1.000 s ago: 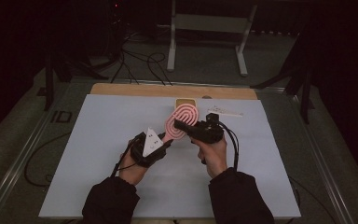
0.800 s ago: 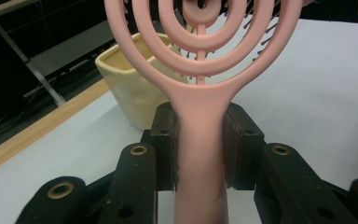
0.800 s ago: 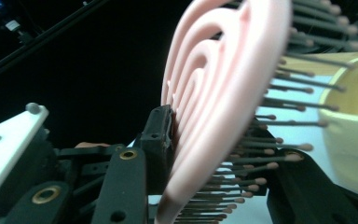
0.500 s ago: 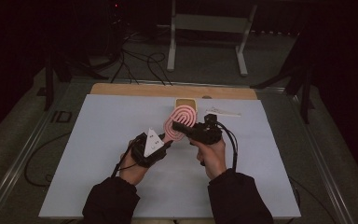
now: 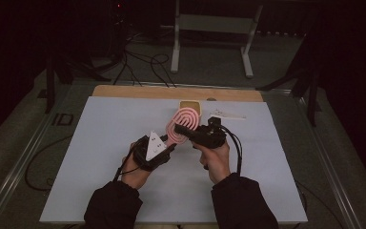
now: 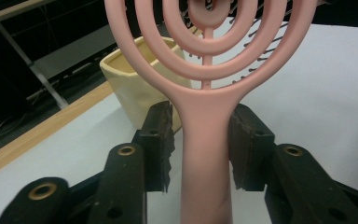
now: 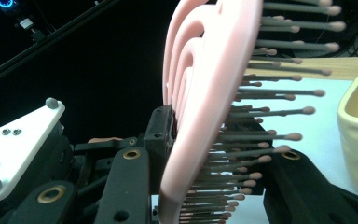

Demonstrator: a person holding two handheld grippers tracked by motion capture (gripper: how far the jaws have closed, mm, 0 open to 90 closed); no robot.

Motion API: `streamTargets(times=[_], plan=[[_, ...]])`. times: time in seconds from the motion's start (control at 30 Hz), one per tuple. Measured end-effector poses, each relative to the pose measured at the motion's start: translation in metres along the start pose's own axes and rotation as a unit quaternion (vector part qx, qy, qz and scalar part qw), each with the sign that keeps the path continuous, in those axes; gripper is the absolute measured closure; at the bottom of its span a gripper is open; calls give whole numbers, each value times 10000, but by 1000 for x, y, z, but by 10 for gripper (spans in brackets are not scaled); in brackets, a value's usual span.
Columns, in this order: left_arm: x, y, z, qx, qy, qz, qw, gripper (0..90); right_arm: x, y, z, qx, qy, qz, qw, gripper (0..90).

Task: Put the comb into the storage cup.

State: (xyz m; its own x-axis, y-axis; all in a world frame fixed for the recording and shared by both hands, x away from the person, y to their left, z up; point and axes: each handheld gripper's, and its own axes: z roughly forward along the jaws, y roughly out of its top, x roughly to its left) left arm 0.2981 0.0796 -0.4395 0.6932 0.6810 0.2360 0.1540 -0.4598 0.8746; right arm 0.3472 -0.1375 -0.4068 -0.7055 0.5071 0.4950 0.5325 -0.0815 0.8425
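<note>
1. Pink hairbrush (image 5: pixel 183 125) is held in the air between both hand-held grippers, just in front of the cream cup (image 5: pixel 190 107), head toward the cup.
2. Right hand-held gripper (image 5: pixel 190 134) is clamped on the brush head: in the right gripper view one pad presses the flat back, the other sits in the bristles (image 7: pixel 265 121).
3. Left hand-held gripper (image 5: pixel 170 144) is on the handle side; in the left gripper view the handle (image 6: pixel 205 154) runs between its jaws with a visible gap on both sides, so the pads are not pressing. Its jaws have just been opening, with the handle between them.
4. Brush back shows concentric pink rings, seen from above in the high view.
5. Cream cup stands upright on the white worktop (image 5: pixel 105 143), near its far wooden edge, just behind the brush head.
6. Small white item (image 5: pixel 226 115) lies on the worktop right of the cup; too small to identify.
7. Both hands in dark sleeves come in from the near edge, well short of the cup.
</note>
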Motion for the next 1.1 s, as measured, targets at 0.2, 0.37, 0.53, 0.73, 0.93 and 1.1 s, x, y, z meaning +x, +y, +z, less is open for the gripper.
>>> streamTargets(times=[0.2,0.37,0.53,0.73,0.93,1.1], plan=[[1,0,0,-11,48,-78,10000,526,1,0,1,-38,1,5,10000,637],[3,-2,2,1,-103,-206,9997,450,0,0,0,-58,-36,-6,10000,637],[1,-3,3,-7,-120,-266,9996,341,-1,0,-1,-81,-39,-6,10000,638],[3,-2,0,-128,4,-440,9990,236,0,1,-2,-94,-48,4,9999,639],[11,-3,-6,-163,103,-731,9971,158,-1,1,-2,-86,-45,-6,10000,640],[18,-7,-10,-125,154,-859,9961,99,-3,-1,-1,-65,-51,-7,10000,639]])
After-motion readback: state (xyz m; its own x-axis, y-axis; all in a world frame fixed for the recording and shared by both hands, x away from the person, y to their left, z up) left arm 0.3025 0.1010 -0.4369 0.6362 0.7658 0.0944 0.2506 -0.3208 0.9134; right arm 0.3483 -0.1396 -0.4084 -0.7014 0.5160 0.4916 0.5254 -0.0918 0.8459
